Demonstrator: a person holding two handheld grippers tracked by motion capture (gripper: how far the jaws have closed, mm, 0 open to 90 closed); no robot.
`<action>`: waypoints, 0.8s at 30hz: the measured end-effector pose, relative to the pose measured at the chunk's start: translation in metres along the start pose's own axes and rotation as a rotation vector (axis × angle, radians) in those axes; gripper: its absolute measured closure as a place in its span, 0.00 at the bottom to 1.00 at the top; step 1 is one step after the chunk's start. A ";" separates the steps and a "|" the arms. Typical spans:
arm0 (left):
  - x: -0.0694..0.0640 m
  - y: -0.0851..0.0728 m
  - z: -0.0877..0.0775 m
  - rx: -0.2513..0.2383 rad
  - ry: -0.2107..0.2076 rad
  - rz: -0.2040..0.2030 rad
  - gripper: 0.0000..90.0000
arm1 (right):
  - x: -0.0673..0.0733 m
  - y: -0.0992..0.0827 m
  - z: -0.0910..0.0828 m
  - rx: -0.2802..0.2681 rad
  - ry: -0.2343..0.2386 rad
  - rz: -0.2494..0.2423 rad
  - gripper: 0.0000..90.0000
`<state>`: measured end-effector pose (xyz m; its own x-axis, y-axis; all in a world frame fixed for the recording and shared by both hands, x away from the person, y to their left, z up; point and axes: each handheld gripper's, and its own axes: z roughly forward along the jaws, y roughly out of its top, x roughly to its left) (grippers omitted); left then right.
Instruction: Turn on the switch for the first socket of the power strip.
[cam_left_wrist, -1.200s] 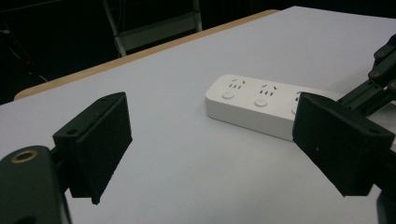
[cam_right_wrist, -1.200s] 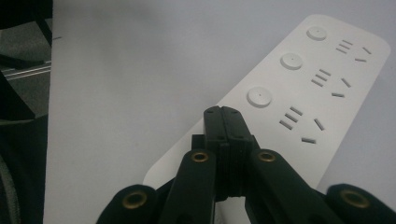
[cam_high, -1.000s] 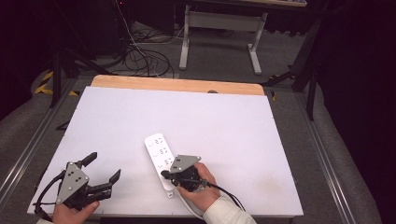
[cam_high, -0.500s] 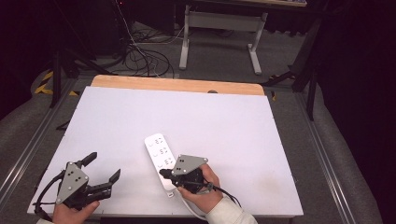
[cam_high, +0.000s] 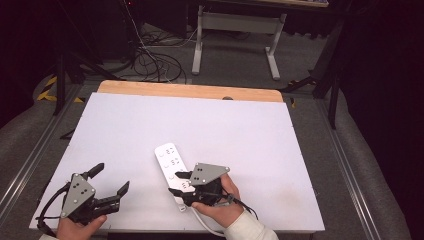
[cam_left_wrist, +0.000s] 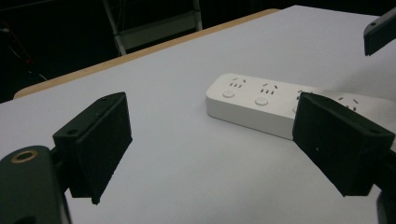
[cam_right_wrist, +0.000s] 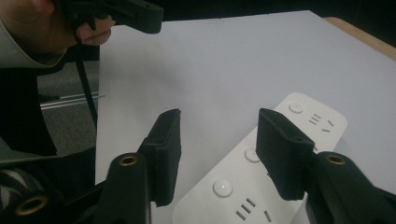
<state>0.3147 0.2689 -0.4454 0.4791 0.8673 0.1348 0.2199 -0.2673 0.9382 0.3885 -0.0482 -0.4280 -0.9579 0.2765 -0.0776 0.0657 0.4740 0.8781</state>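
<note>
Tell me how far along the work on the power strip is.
Done: the power strip lies flat on the table, its sockets empty. In hand: the right gripper hangs over the strip's near end; its jaws have just been opening and grip nothing. The left gripper waits open to the side, apart from the strip. Left: what follows isn't clear; nothing is plugged in or held.

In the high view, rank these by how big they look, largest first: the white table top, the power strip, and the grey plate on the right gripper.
1. White table top, by far the largest.
2. Power strip, partly hidden under the right gripper.
3. Grey plate, smallest, though it sits nearer the camera.
</note>
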 end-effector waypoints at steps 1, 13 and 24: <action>0.000 0.000 0.000 0.000 0.000 -0.001 0.14 | 0.000 0.001 -0.002 -0.010 -0.002 0.000 0.54; 0.000 0.000 0.001 0.000 0.000 -0.002 0.14 | -0.009 0.001 -0.029 -0.018 0.071 0.144 0.21; 0.000 0.000 0.000 -0.002 -0.001 -0.002 0.14 | -0.015 -0.006 -0.058 -0.075 -0.039 0.073 0.14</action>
<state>0.3144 0.2688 -0.4453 0.4793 0.8675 0.1330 0.2192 -0.2650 0.9390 0.3867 -0.1032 -0.4047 -0.9396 0.3411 -0.0291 0.1124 0.3878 0.9149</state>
